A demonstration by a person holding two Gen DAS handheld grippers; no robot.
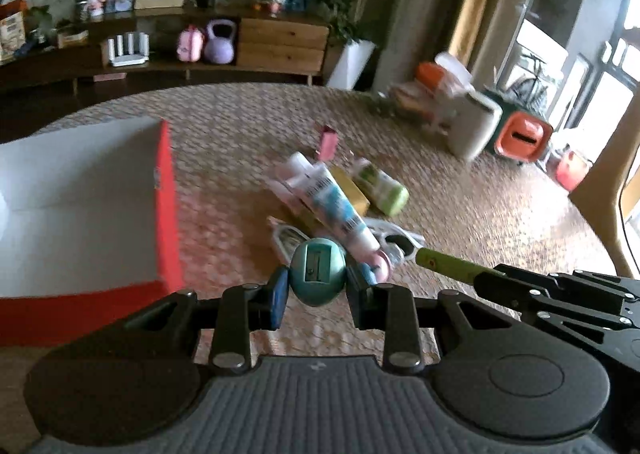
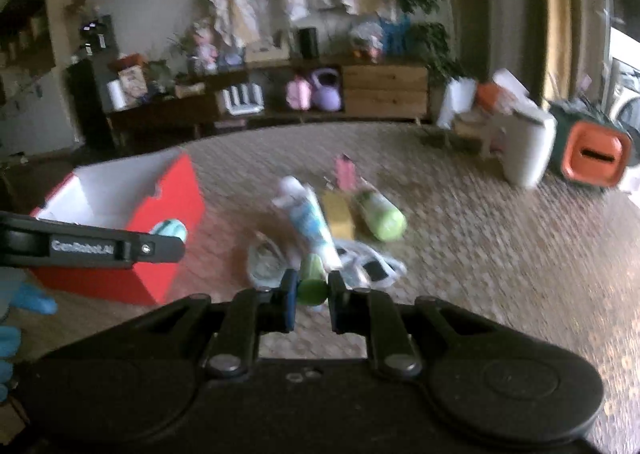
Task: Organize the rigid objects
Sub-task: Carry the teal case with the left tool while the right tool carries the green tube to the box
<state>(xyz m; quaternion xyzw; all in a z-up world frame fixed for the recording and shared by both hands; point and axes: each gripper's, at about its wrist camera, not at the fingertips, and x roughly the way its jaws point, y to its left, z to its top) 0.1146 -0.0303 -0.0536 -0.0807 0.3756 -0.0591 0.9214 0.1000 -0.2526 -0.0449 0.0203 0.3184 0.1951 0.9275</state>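
My left gripper [image 1: 318, 288] is shut on a teal egg-shaped pencil sharpener [image 1: 317, 272], held above the woven table mat. My right gripper [image 2: 313, 290] is shut on a green marker-like stick [image 2: 311, 281], which also shows in the left wrist view [image 1: 448, 262]. An open red box [image 1: 166, 193] with a white inside stands at the left. Beyond both grippers lies a pile: a white and blue tube [image 1: 332, 201], a yellow box [image 1: 352, 189], a green bottle [image 1: 382, 185], a pink item [image 1: 328, 141] and clear packets [image 1: 396, 242]. In the right wrist view the left gripper [image 2: 174, 240] holds the sharpener [image 2: 170, 230] in front of the red box [image 2: 160, 274].
A white container [image 2: 528, 149] and an orange-faced green bin [image 2: 596, 153] stand at the table's far right. A wooden sideboard [image 2: 384, 93] with clutter runs along the back wall. A chair back [image 1: 600, 189] rises at the right edge. A blue-gloved hand [image 2: 28, 302] shows at the left.
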